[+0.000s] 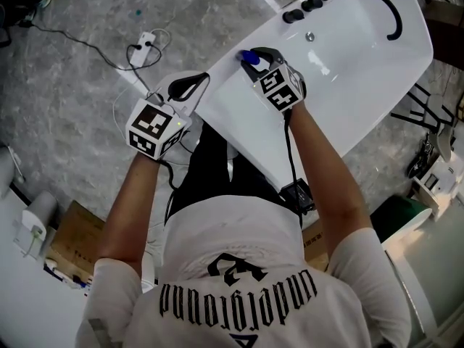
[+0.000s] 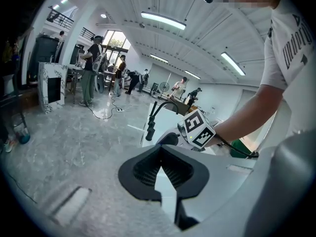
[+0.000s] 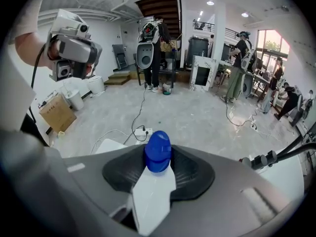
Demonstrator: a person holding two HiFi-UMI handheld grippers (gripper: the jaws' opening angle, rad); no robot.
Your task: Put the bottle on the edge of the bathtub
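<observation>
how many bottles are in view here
1. The bottle, white with a blue cap, is gripped in the right tool by the bathtub rim. The left tool holds none. Others could be hidden outside the views.

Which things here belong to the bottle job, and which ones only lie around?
In the job:
- bottle, white with a blue cap
- right gripper, holding it
- bathtub

Lying about:
- power strip
- cardboard box
- left gripper, empty

Large workshop-like hall: bathtub [image 1: 362,85] on marble floor [image 1: 87,85], cables [image 1: 80,43], people [image 2: 91,68] working.
</observation>
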